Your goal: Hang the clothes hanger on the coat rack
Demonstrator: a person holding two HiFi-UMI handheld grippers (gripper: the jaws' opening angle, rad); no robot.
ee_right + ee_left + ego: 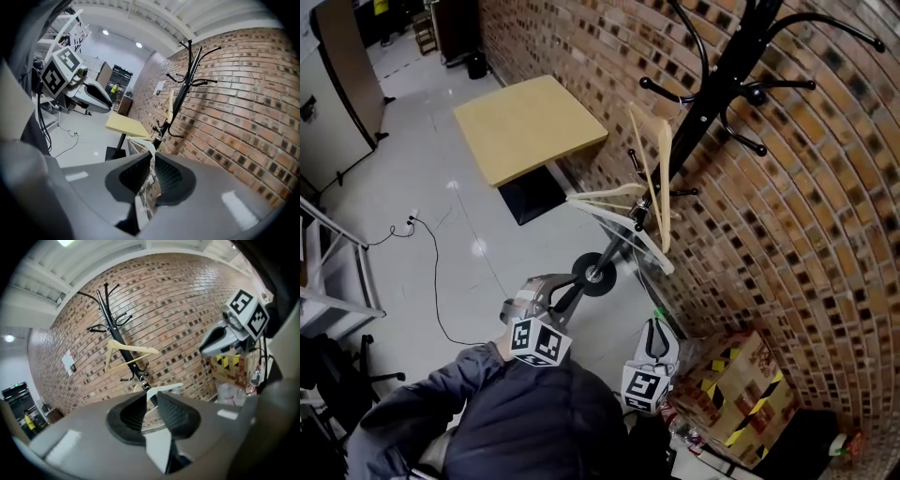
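Note:
A black coat rack (712,84) (115,329) (187,75) stands against the brick wall. A wooden hanger (661,159) (129,350) hangs on it halfway up. Below that, a white hanger (623,225) (164,387) (140,143) has its hook at a low peg by the pole. Both grippers are back from the rack, pointing at it, and hold nothing. My left gripper (561,291) (149,401) shows a narrow gap between its pads, through which the white hanger is seen far off. My right gripper (661,323) (152,159) has its tips together.
A yellow square table (530,127) on a black foot stands left of the rack. By the wall at the right is a cardboard box (736,375) with yellow-black tape. A cable (436,272) lies on the floor, and metal shelving (328,272) is at the far left.

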